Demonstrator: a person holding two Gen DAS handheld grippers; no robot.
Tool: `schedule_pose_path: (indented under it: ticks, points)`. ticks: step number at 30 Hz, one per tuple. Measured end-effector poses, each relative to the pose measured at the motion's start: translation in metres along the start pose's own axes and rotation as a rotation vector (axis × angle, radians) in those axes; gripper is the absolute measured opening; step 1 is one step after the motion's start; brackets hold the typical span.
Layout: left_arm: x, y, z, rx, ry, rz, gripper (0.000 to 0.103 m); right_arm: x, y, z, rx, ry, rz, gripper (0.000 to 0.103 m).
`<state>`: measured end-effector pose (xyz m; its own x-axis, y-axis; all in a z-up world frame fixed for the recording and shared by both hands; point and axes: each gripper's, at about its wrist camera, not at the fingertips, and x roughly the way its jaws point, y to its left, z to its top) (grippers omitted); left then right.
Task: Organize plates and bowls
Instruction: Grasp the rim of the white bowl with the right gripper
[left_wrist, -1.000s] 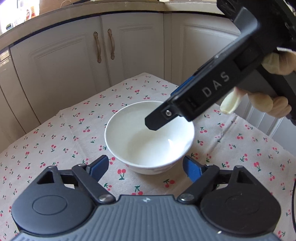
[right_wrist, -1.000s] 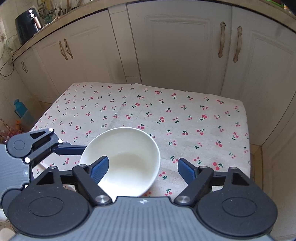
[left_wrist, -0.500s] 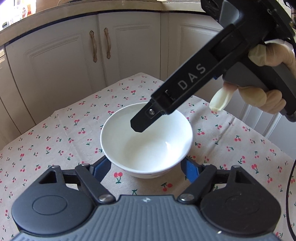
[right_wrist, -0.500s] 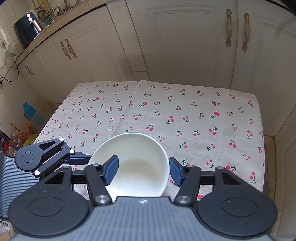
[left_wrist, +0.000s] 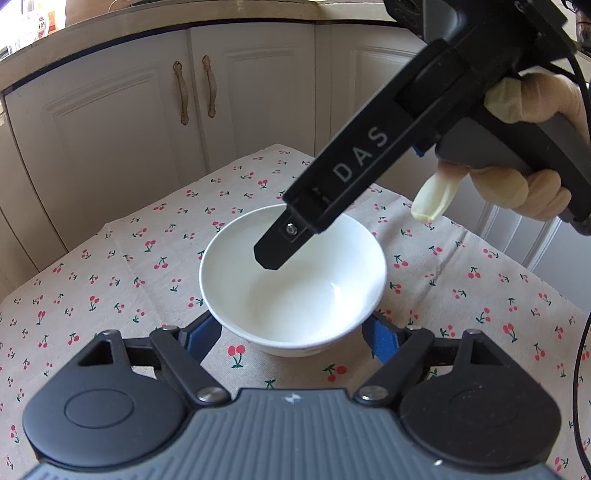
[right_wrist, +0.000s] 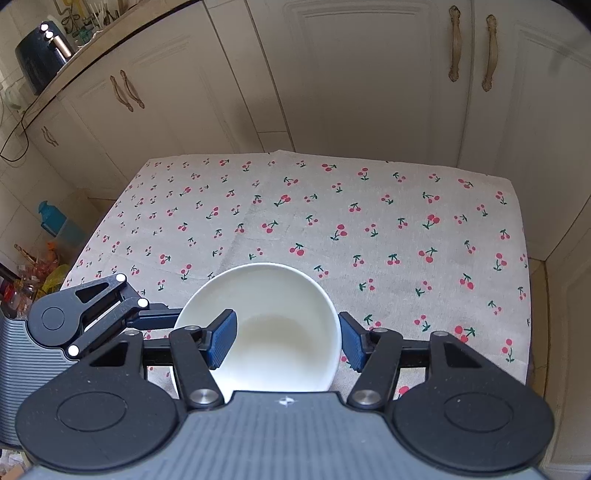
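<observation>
**Both tools crowding one bowl**

With the white bowl (left_wrist: 293, 284) sitting upright on the cherry-print cloth (left_wrist: 110, 266) of the bench, I have both tools closing in on it at once. My left tool (left_wrist: 293, 334) is spread wide, its blue pads (left_wrist: 378, 341) flanking the bowl's base on either side and gripping nothing. My right tool (right_wrist: 286, 338) is also parted, but set differently: one pad (right_wrist: 221, 339) hangs over the inside of the bowl and the other sits just outside the rim, so it straddles the wall without yet pinching it, as far as I can tell.

What worries me is the crowding. If both tools squeeze together, I judge the glazed wall could slip or the bowl could tip toward one side. From the left wrist view, the right tool's finger (left_wrist: 284, 243) reaches down over the bowl's middle, so lifting with the left could knock the two together. No plates or other bowls show around this bowl, so I cannot tell where it should go.
</observation>
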<state>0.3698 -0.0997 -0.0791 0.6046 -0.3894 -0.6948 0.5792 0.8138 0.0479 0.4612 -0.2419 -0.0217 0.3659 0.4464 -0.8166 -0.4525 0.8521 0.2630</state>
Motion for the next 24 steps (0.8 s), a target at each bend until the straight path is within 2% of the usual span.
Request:
schedule_pose_path:
  ticks: [10,24]
  points:
    - [-0.012,-0.001,-0.003,-0.004,0.006,-0.013,0.083,-0.009,0.011,-0.003,0.004,0.004,0.004,0.066]
    - [-0.074,-0.02,-0.011,0.029,-0.027,-0.005,0.083,-0.053,0.056,-0.029,-0.04,-0.032,0.003,0.066]
